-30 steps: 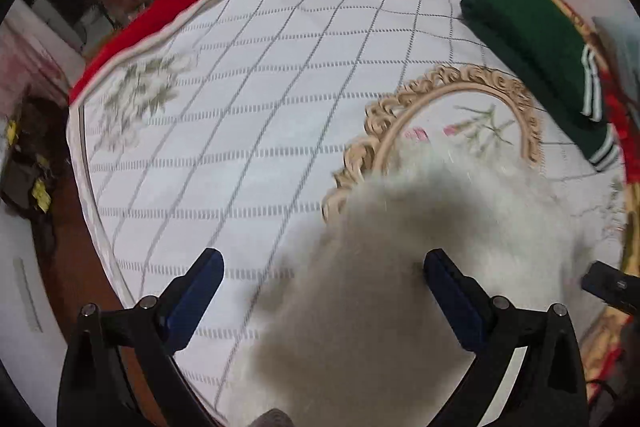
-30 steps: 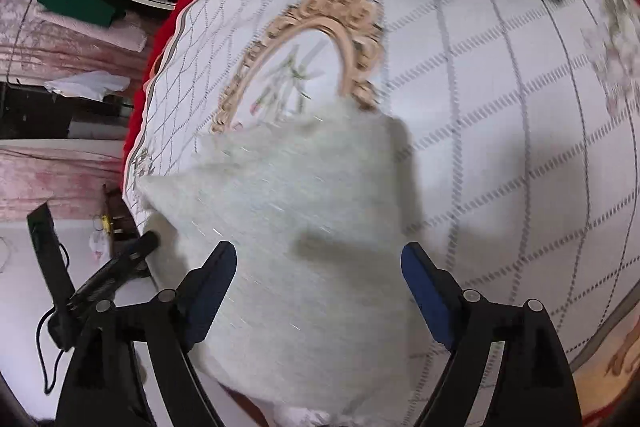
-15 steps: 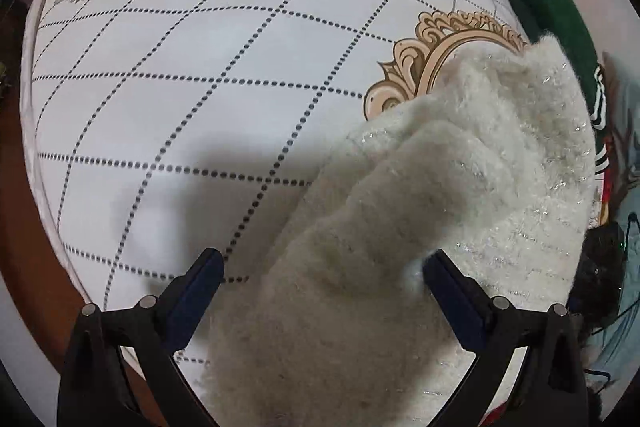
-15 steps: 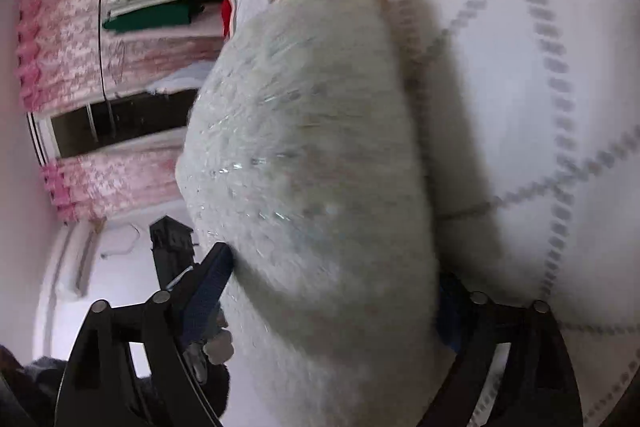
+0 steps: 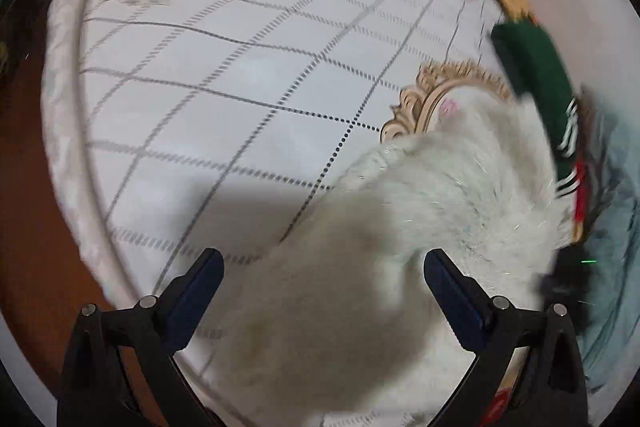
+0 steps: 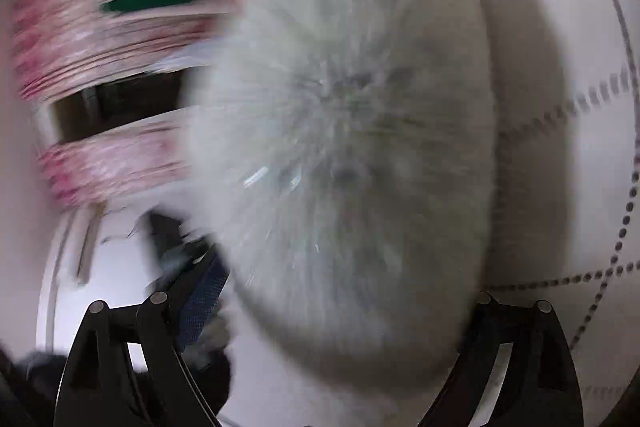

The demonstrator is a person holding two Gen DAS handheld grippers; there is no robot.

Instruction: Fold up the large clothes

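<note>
We see bare bedspread [image 5: 224, 115] stretching left of the fuzzy white garment [image 5: 460, 187]; a folded green garment [image 5: 536, 75] blocks the right edge.

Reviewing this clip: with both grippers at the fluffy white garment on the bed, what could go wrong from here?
The white fluffy garment lies close beside the folded green garment; a sweep might disturb that fold. It bulges between the right gripper fingers, so a bunched grab seems likely. The left gripper is open, holding nothing.

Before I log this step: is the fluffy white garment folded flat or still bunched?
Bunched. The white garment sits heaped and uneven on the quilted bedspread; motion blur hides any creases.
</note>
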